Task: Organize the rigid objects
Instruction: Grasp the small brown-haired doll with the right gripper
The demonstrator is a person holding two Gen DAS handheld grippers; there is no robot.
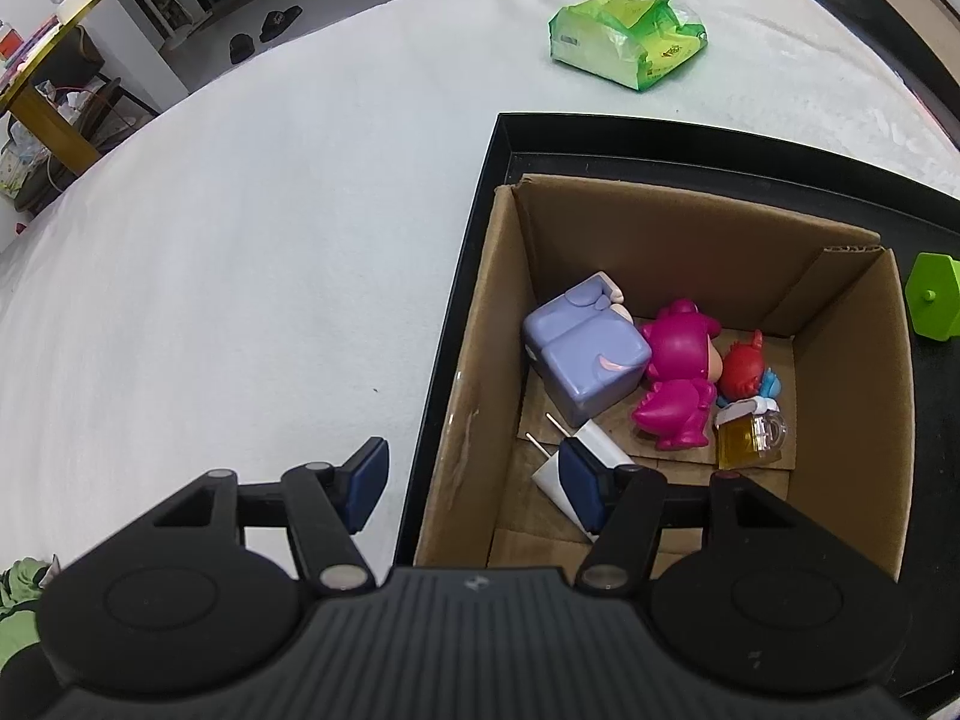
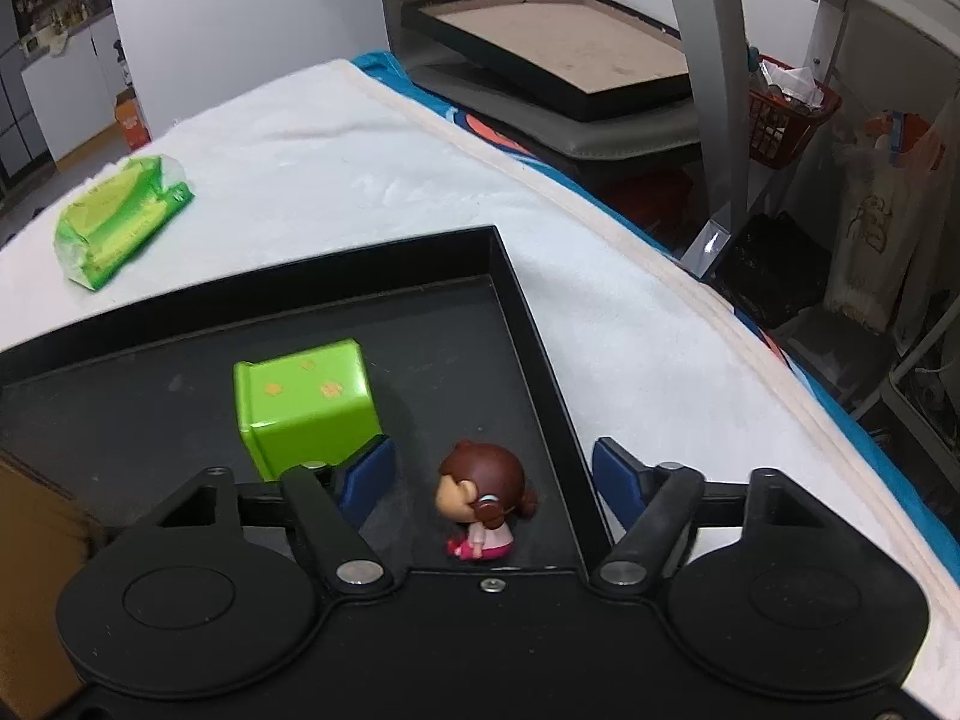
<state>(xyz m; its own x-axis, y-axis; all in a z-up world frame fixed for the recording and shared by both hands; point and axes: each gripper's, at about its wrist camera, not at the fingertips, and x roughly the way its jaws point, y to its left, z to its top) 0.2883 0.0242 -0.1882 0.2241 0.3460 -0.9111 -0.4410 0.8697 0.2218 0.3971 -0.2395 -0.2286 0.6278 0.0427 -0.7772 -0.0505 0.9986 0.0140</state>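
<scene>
Your right gripper [image 2: 493, 477] spread wide around the small brown-haired plastic doll figurine [image 2: 485, 501] — not touching, your left gripper [image 1: 474, 483] released, empty — straddling the brown cardboard box's [image 1: 462, 396] wall.

No words or numbers can be read here. The green packet [image 1: 628, 31] has print on its wrapper, but it is too small and blurry to make out. The green box [image 2: 306, 402] has only three little orange marks on top, not letters.

Figurines in box [image 1: 678, 252] (on tray [image 2: 516, 276]); doll [image 2: 483, 501] right of cube [image 2: 306, 405], perhaps apart.
</scene>
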